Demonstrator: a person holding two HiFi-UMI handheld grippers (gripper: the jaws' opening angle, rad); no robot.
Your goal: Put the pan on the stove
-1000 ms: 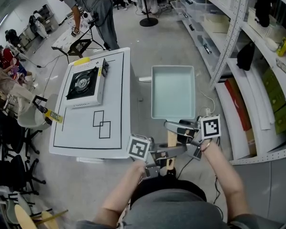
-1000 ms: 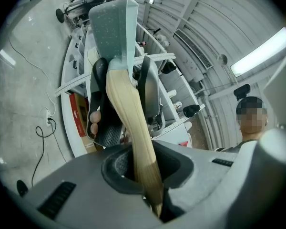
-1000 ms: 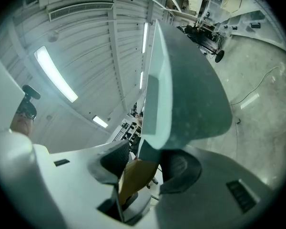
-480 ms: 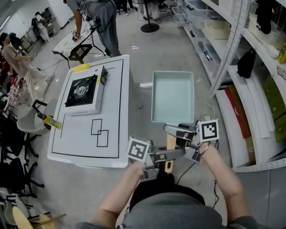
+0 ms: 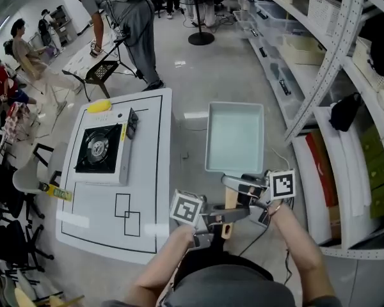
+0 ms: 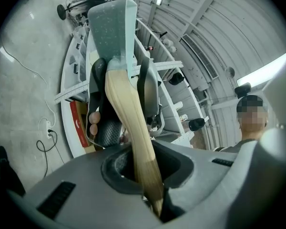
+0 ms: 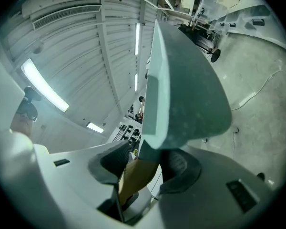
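A pale teal rectangular pan (image 5: pixel 235 138) with a wooden handle (image 5: pixel 230 200) hangs over the floor, right of the white table (image 5: pixel 150 171). My left gripper (image 5: pixel 223 217) is shut on the handle's near end. My right gripper (image 5: pixel 235 185) is shut on the handle close to the pan body. In the left gripper view the handle (image 6: pixel 128 128) runs up from my left gripper (image 6: pixel 143 175) to the pan (image 6: pixel 112 23). The right gripper view shows the right gripper (image 7: pixel 138 168) clamped just under the pan (image 7: pixel 181 80). A portable gas stove (image 5: pixel 100 149) sits on the table's left side.
Metal shelving (image 5: pixel 345 107) with boxes lines the right. A person (image 5: pixel 125 18) stands at the table's far end, and others sit at far left. A yellow object (image 5: pixel 99 105) lies beyond the stove. Black square outlines (image 5: pixel 127 213) mark the table's near part.
Both grippers have carried the pan forward along the table's right side. The table and stove now sit lower in the head view. Neither grip has changed.
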